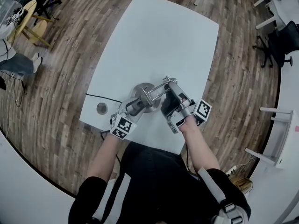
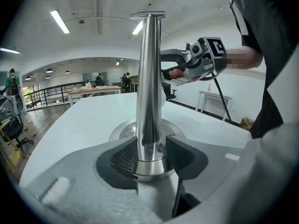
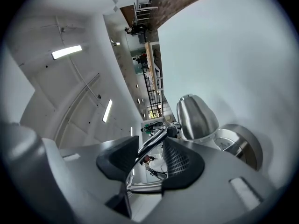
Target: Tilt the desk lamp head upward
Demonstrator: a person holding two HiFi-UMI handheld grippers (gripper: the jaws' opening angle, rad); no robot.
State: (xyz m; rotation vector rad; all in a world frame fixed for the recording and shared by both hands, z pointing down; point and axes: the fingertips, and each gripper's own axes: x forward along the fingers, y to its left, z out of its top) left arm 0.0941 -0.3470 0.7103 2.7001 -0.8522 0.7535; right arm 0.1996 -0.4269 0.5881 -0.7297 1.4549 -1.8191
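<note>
Presently, lamp post (image 2: 148,69) is clamped by left gripper (image 2: 151,143); lamp arm (image 3: 156,137) is straddled by parted right gripper (image 3: 150,153) (no grip yet); lamp head (image 3: 196,116) tilt judged pending.

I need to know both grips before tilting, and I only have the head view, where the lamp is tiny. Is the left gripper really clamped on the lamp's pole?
Observer: Yes. The left gripper view shows the left gripper with its fingers pressed on either side of the upright chrome pole, low down near the round base.
Operator: And the other one?
Observer: In the right gripper view the thin lamp arm runs between the fingers of the right gripper, which stand apart and do not look clamped on it.
Operator: Where is the part I must tilt?
Observer: The chrome lamp head sits just beyond those fingertips, outside the fingers.
</note>
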